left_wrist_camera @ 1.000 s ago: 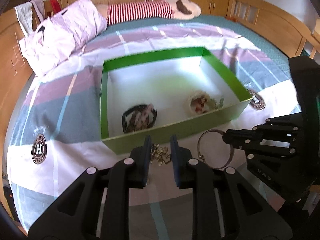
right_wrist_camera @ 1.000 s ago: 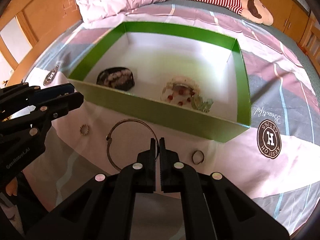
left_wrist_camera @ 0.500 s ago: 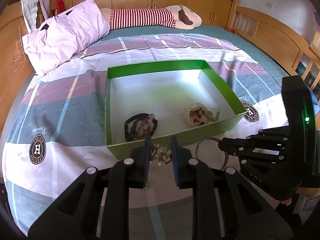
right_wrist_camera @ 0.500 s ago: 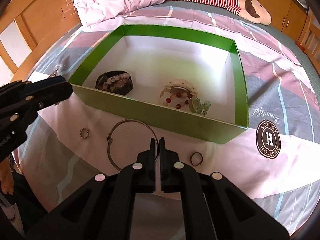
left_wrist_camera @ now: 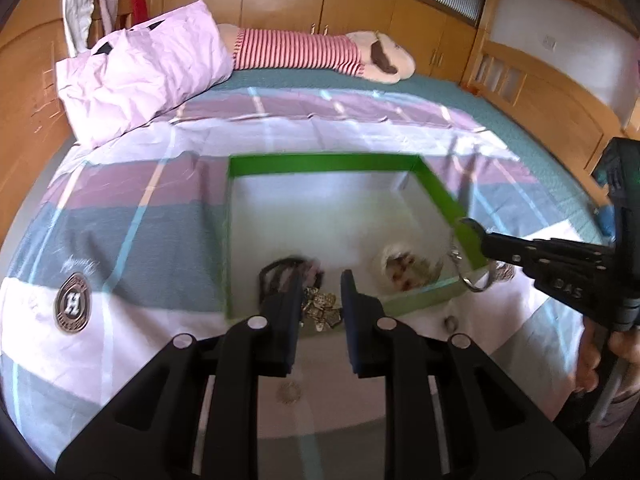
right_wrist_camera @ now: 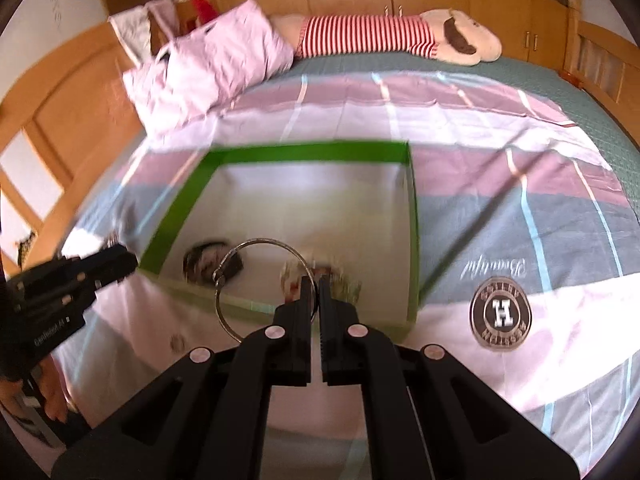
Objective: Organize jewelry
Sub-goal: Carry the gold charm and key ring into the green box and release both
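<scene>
While both views are smearing with blur, the scene is reading like this from left to right. Far left on the bedspread (left_wrist_camera: 120, 240), a pink pillow (left_wrist_camera: 140, 76) is lying against the wooden bed frame, with a round H badge printed on the cloth nearer the camera. Left gripper (left_wrist_camera: 320, 300) is hanging over the near wall of the green box (left_wrist_camera: 320, 162), its jaws standing narrow and pinching a small gold clump of jewelry (left_wrist_camera: 322, 310) between the pads. Just below it, a small beaded ring (left_wrist_camera: 289, 393) is lying on the cloth. Inside the box, a dark bracelet (left_wrist_camera: 280, 272) is sitting at the left of the white floor and a pale beaded piece (left_wrist_camera: 404, 268) at the right, apart from each other. Right gripper (right_wrist_camera: 316, 284) is gripping a thin metal bangle (right_wrist_camera: 240, 264) at its rim, jaws all but closed on the wire; the hoop is dangling clear of the bed, over the box's near wall. Another small ring (left_wrist_camera: 450, 322) is resting on the cloth just outside the box. Far right, a person's fingers (left_wrist_camera: 588, 364) are wrapping the gripper's handle.
</scene>
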{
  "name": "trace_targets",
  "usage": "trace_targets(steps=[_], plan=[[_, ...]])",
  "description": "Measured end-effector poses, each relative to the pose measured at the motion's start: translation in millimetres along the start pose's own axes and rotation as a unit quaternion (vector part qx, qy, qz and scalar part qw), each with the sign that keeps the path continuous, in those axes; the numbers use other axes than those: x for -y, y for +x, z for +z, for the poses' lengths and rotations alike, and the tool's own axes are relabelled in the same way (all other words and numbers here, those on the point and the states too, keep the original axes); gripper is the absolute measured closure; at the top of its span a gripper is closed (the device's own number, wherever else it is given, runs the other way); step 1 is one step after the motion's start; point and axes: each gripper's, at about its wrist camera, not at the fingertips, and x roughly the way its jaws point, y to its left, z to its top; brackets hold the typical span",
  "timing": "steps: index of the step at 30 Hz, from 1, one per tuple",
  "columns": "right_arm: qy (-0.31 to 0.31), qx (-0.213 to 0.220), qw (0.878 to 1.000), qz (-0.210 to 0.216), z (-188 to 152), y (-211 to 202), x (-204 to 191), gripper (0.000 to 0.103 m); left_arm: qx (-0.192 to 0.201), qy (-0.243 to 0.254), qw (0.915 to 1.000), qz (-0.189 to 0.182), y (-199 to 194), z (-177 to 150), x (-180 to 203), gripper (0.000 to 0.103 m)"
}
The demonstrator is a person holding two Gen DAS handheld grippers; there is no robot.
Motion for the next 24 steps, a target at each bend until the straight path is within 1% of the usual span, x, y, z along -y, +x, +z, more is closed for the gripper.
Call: trace_targets(steps=[3,5,7,9,12,15,18,19,20,21,22,24], plan=[[0.009,0.025,1.0,0.004,15.1,7.7,2.0,0.1,0.002,-0.004,0.9998,-0.019,11.7,13.9,7.2,0.083],[0.015,0.027,1.0,0.004,20.4,17.8,3.1,0.1,-0.011,-0.009,0.9996,-0.025,28.0,18.4,10.5,0.083],[0.025,0.019,0.999,0.005,21.8,29.1,5.2,0.1,-0.023,-0.009,0.9993,-0.027,43.4,18.7,12.0,0.083],[0.033,0.006,0.999,0.009,20.7,40.6,6.2,0.1,-0.032,-0.007,0.9992,-0.023,56.6,16.7,12.1,0.083],[0.018,-0.007,1.0,-0.009,15.6,53.6,1.5,0.1,-0.045,-0.009,0.9989,-0.012,71.5,12.7,8.5,0.083],[0.012,-0.013,1.0,-0.016,12.2,60.9,-0.9,0.1,-0.045,-0.01,0.9989,-0.003,77.3,10.1,7.9,0.083],[0.015,-0.017,0.999,-0.023,11.0,65.7,0.3,0.099,-0.041,0.006,0.9989,0.019,80.9,6.7,13.4,0.083],[0.016,-0.019,0.999,-0.024,10.3,66.9,1.3,0.096,-0.04,0.007,0.9989,0.024,81.0,7.0,13.8,0.082],[0.019,-0.02,0.999,-0.025,9.9,66.9,2.8,0.09,-0.038,0.007,0.9989,0.026,80.3,6.7,14.0,0.075],[0.022,-0.017,0.999,-0.025,9.4,65.9,4.0,0.087,-0.037,0.005,0.999,0.024,79.2,7.3,13.2,0.066],[0.026,-0.014,0.999,-0.022,9.5,63.0,6.0,0.081,-0.035,0.004,0.9992,0.022,77.0,7.6,12.6,0.065],[0.029,-0.011,0.999,-0.016,10.0,57.1,7.2,0.079,-0.029,0.004,0.9994,0.02,72.4,9.2,13.3,0.065]])
